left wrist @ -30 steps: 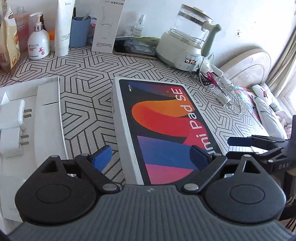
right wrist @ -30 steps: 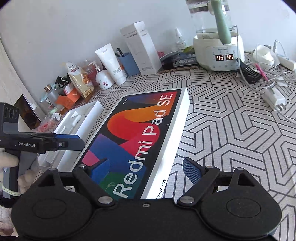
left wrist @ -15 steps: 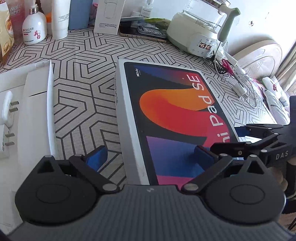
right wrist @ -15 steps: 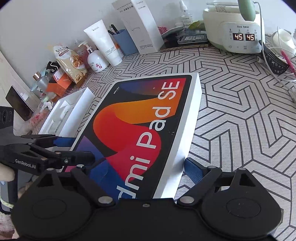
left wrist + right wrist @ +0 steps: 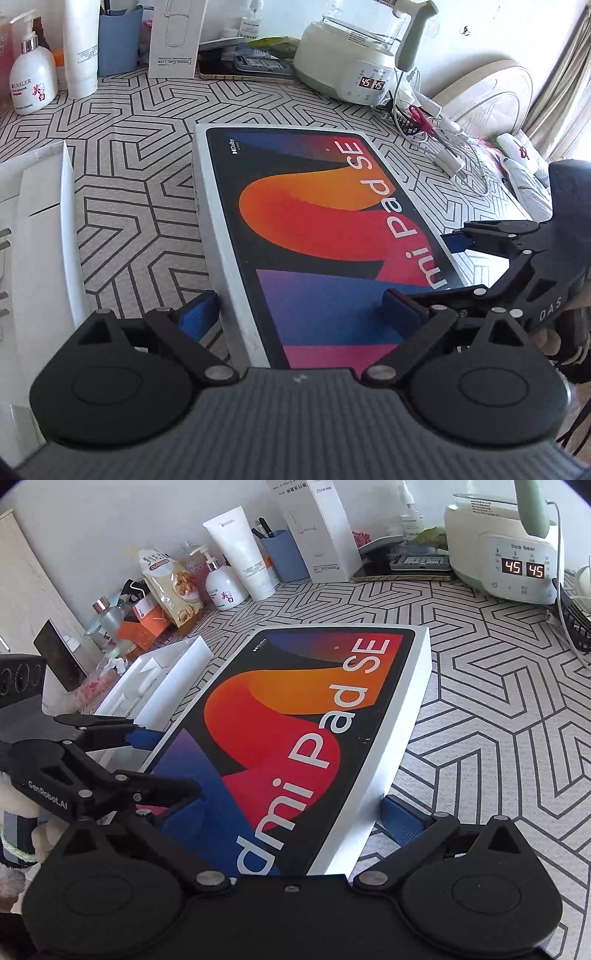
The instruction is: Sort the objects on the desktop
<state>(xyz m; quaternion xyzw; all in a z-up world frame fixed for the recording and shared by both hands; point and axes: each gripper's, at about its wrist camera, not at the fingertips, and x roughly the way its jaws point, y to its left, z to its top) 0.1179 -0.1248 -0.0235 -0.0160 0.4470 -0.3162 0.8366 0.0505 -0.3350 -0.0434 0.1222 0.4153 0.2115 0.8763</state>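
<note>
The Redmi Pad SE box (image 5: 317, 236) lies flat on the patterned tabletop (image 5: 140, 155), long side running away from me. My left gripper (image 5: 299, 311) straddles its near left corner: one blue pad (image 5: 197, 314) sits beside the box's left wall, the other hovers over the lid. Its jaws are closing, and nothing is pressed between them. My right gripper (image 5: 291, 819) straddles the near right corner (image 5: 343, 849), one pad (image 5: 400, 821) just outside the right wall. Its jaws are opening and hold nothing. Each gripper shows in the other's view, at the box's near end.
An open white tray (image 5: 48, 236) with charger plugs lies left of the box. Bottles, a tube, a blue cup (image 5: 118, 40) and a white carton (image 5: 177, 37) line the back wall. A kettle base (image 5: 351, 70) reading 45 stands back right, with cables (image 5: 443, 147) and scissors.
Both grippers have moved forward and down over the box's near end. The right gripper's jaws have spread wider. The box has not shifted.
</note>
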